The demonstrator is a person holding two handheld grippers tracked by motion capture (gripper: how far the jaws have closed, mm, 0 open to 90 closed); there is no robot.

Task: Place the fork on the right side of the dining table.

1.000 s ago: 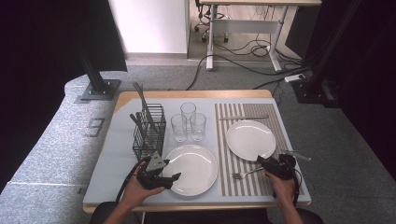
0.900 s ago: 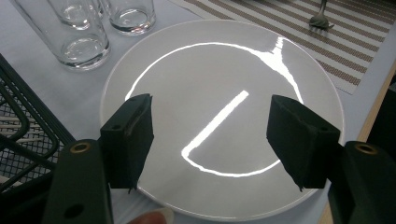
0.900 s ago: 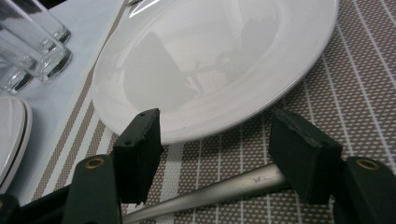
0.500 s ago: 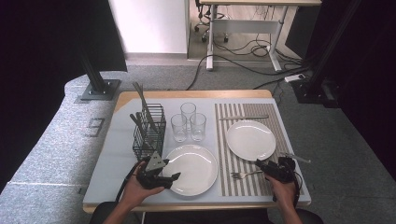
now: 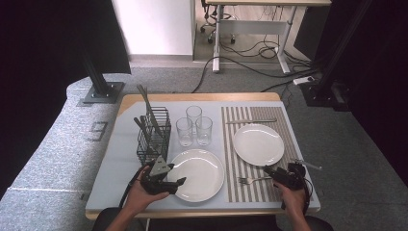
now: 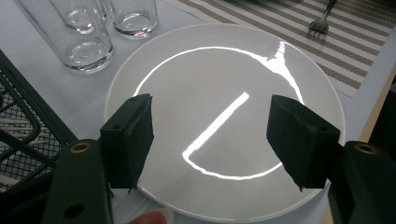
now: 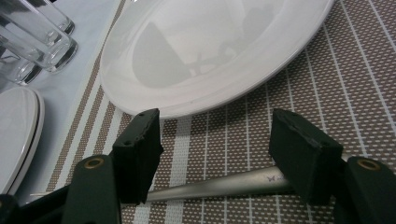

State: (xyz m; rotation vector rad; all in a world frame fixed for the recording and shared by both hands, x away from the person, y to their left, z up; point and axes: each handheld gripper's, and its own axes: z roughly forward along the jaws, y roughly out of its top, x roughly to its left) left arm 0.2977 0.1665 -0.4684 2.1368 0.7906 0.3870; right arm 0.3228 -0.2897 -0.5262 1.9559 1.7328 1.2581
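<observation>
A fork (image 5: 250, 180) lies on the striped placemat (image 5: 240, 125) near the table's front edge, tines to the left. My right gripper (image 5: 266, 171) hovers low over its handle (image 7: 219, 185), jaws open (image 7: 215, 135), and the handle runs across beneath the two pads with no pad pressing on it. Just beyond them sits a white plate (image 7: 210, 51) on the mat. My left gripper (image 5: 180, 182) stands open (image 6: 210, 126) over the near rim of a second white plate (image 6: 210, 70) on the pale cloth, and nothing is between its pads.
A black wire basket (image 5: 153, 137) holding cutlery stands at the left. Three empty glasses (image 5: 194, 126) stand behind the front plate. A knife (image 5: 251, 121) lies along the mat's far edge, and another piece of cutlery (image 5: 305, 164) sticks out at its right edge.
</observation>
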